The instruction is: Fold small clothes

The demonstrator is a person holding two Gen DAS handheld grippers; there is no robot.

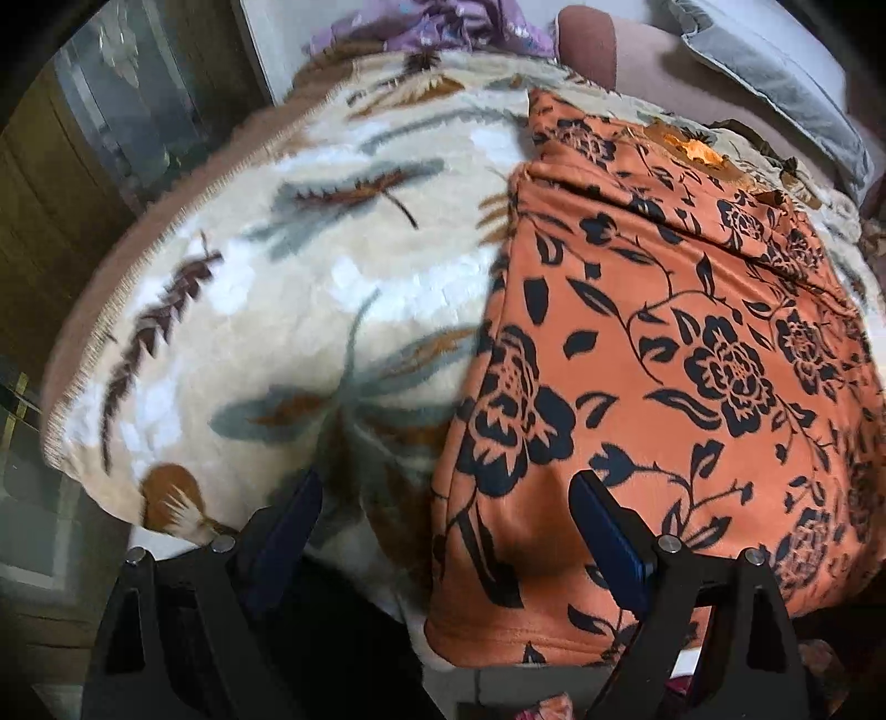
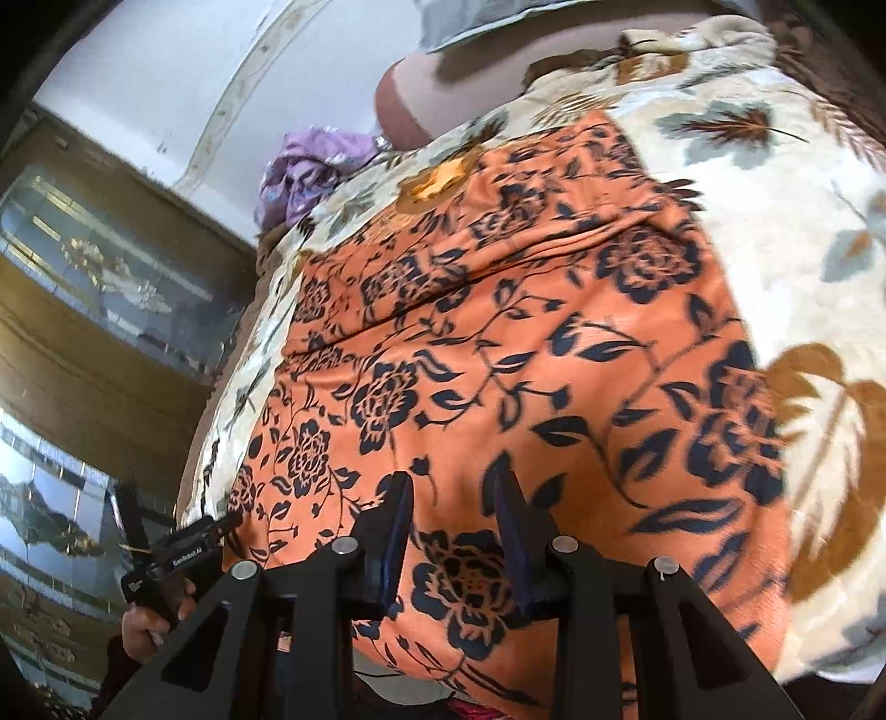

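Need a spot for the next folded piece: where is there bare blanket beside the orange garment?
Free: the cream leaf-print fleece blanket left of the orange black-flowered garment, out to its fringed edge. Another bare strip lies on the garment's right side. Crowded: the far end, with crumpled purple cloth and a grey pillow.

Leaf-print blanket [image 1: 288, 310], purple cloth [image 2: 310, 160] — grey pillow [image 1: 775, 72]

Garment [image 1: 664, 354] spread flat on the blanket [image 1: 266, 288], toward its right side; crumpled cloth [image 1: 443, 25] behind at the far edge, cushion [image 1: 775, 66] far right.
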